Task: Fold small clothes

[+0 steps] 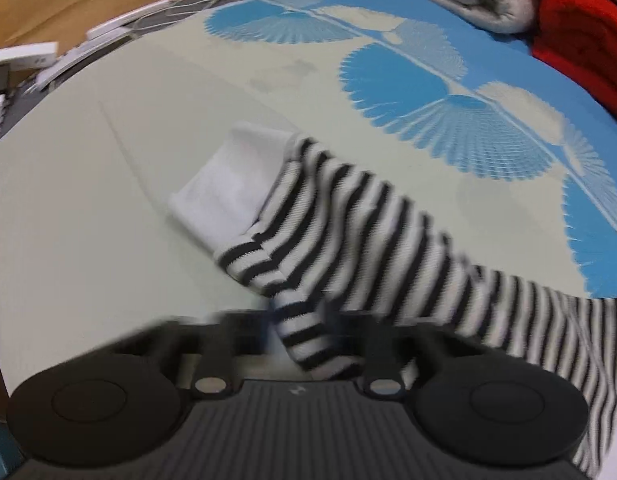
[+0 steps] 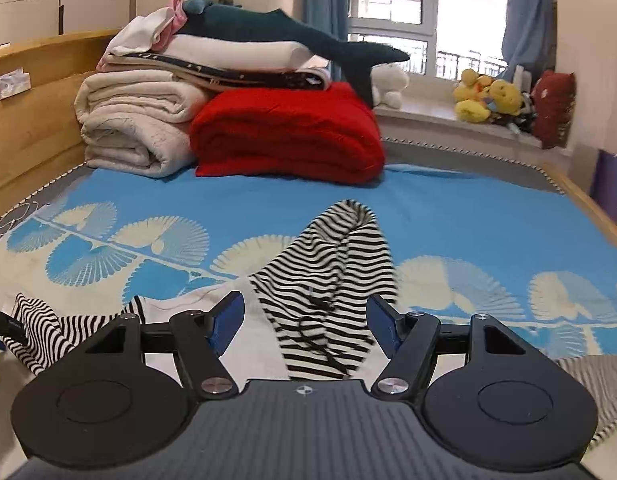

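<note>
A small black-and-white striped garment (image 1: 348, 232) with a white cuff (image 1: 228, 184) lies on the bed. My left gripper (image 1: 304, 344) is shut on a striped fold of it, and the cloth drapes off to the right. In the right wrist view the same garment (image 2: 332, 264) lies bunched between and beyond my fingers, with a dark drawstring on it and a white inner panel (image 2: 252, 344). My right gripper (image 2: 304, 324) is open, its blue pads (image 2: 228, 320) on either side of the cloth without touching it.
The bed sheet (image 2: 468, 216) is blue and cream with fan patterns. A folded red blanket (image 2: 284, 132), cream quilts (image 2: 132, 128) and a plush shark sit stacked at the head. Wooden bed rails (image 2: 28, 120) run along the left. Plush toys (image 2: 492, 96) sit on the windowsill.
</note>
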The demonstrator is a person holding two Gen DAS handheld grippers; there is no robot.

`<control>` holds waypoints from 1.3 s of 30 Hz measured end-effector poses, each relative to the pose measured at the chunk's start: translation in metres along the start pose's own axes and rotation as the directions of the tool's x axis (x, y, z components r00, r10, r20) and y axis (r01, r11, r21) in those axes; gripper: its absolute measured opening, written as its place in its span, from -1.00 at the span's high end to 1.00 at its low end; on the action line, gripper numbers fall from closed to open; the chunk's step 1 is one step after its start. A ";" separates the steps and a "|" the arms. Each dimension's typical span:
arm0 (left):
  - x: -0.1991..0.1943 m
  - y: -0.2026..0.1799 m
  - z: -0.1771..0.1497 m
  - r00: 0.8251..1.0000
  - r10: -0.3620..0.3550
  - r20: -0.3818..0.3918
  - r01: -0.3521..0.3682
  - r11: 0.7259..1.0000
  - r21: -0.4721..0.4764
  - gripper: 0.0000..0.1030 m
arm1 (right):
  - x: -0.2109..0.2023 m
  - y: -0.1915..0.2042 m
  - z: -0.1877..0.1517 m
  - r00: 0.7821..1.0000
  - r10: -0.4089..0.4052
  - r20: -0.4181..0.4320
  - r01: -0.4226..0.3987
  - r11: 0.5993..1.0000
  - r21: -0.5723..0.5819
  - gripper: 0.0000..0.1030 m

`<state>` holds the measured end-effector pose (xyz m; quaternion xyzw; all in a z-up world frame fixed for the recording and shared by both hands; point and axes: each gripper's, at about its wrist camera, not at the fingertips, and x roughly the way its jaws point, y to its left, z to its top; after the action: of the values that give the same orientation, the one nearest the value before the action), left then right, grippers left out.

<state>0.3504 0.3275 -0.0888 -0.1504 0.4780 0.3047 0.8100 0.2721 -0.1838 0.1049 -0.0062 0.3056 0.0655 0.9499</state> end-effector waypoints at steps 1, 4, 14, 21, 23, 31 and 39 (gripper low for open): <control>-0.006 -0.004 0.003 1.000 0.006 0.006 -0.006 1.000 0.003 0.88 | 0.005 0.003 -0.001 1.000 0.006 -0.001 -0.006 1.000 -0.003 -0.34; -0.040 -0.018 0.012 0.997 -0.041 0.068 0.043 0.999 -0.028 0.89 | 0.019 0.007 -0.011 1.000 0.014 -0.007 -0.014 1.000 -0.001 -0.34; -0.154 -0.155 -0.017 0.918 -0.347 0.193 0.288 0.916 0.278 0.89 | 0.047 -0.008 -0.022 0.996 -0.025 -0.085 0.027 0.999 0.033 -0.34; -0.214 -0.265 -0.132 0.814 -0.574 -0.083 0.512 0.643 0.569 0.83 | 0.048 -0.058 -0.019 0.982 -0.160 -0.098 0.170 0.980 0.104 -0.13; -0.229 -0.287 -0.160 0.747 -0.625 -0.227 0.600 0.487 0.634 0.63 | 0.048 -0.076 -0.022 0.972 -0.206 -0.115 0.223 0.963 0.153 0.05; -0.186 -0.238 -0.081 0.857 -0.513 -0.046 0.493 0.791 0.363 0.13 | 0.051 -0.125 -0.039 0.958 -0.207 -0.199 0.265 0.904 0.337 0.04; -0.144 -0.197 -0.047 0.927 -0.372 -0.055 0.375 0.908 0.186 0.12 | 0.094 -0.057 -0.057 0.952 0.110 -0.284 -0.044 0.973 0.227 0.02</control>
<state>0.3922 0.1009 0.0030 -0.1624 0.4753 0.0948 0.8595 0.3222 -0.2322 0.0026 0.1001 0.4492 0.0672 0.8853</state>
